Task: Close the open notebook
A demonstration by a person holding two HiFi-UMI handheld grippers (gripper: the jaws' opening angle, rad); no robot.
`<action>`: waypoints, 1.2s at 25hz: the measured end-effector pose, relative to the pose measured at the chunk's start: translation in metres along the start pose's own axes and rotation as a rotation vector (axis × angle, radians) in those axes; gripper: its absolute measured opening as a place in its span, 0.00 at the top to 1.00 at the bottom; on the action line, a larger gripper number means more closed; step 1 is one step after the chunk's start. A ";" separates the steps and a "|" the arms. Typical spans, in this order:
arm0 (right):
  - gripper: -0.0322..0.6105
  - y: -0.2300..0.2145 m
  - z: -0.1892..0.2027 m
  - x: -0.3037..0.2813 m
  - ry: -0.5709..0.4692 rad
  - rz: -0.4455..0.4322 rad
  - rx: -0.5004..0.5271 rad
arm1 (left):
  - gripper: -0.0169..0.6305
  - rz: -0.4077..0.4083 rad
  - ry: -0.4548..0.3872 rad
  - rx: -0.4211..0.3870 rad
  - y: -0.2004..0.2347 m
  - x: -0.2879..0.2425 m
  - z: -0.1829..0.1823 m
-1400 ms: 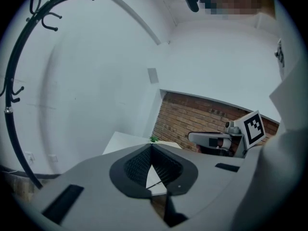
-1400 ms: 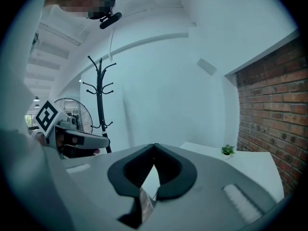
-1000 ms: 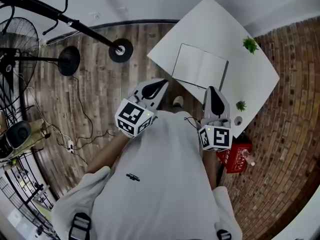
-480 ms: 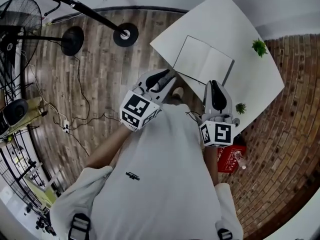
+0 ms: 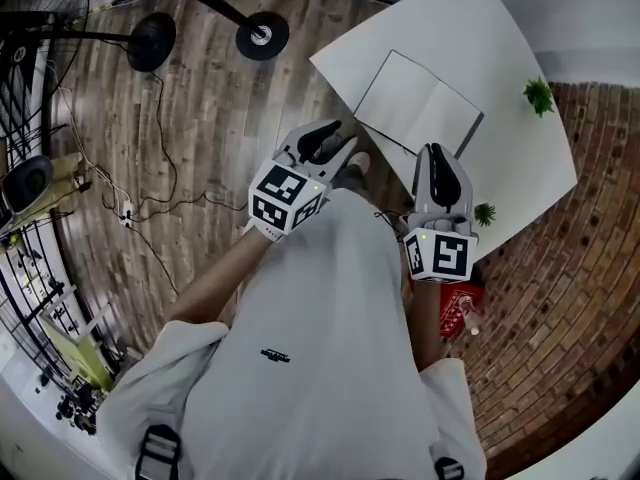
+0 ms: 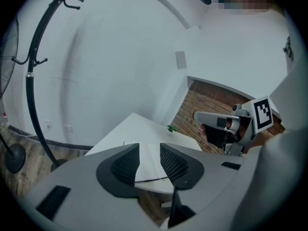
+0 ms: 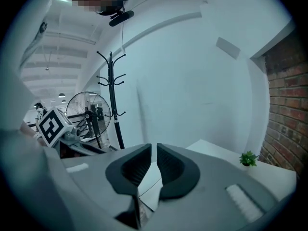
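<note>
Lowered toward the notebook (image 5: 418,103), left hand-held gripper (image 5: 333,134) has just opened, empty; right hand-held gripper (image 5: 437,154) barely parted

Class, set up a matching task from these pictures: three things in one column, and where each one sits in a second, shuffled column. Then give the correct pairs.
Things:
1. notebook
2. coat stand base
3. red box

Places:
A. on the brick floor, beside the table
B. lying open on the white table
C. on the wooden floor

Pairs: 1-B, 2-C, 3-A
</note>
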State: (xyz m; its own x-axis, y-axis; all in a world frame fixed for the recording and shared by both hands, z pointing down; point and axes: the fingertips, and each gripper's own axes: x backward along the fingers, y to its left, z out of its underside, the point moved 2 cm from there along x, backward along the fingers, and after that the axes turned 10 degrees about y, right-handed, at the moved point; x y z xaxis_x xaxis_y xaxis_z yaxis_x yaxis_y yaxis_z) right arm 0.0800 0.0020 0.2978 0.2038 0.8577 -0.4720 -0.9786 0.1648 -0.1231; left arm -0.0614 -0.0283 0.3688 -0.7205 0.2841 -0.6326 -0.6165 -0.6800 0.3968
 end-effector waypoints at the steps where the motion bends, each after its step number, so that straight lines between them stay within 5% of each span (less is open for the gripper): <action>1: 0.88 -0.001 0.000 -0.002 0.002 -0.004 0.014 | 0.79 -0.006 0.005 0.011 0.002 -0.004 0.003; 9: 0.88 -0.007 0.011 -0.022 0.036 -0.040 0.037 | 0.79 -0.034 0.026 0.119 0.017 -0.032 0.025; 30: 0.83 -0.018 0.055 -0.061 0.148 -0.086 0.069 | 0.79 -0.085 0.134 0.243 0.060 -0.098 0.085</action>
State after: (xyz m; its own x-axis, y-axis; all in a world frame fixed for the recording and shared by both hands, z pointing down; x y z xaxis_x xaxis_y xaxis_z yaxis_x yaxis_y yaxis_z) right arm 0.0834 -0.0262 0.3770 0.2839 0.7586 -0.5865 -0.9559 0.2719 -0.1111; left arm -0.0547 -0.0394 0.5105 -0.6247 0.2299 -0.7463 -0.7425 -0.4708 0.4765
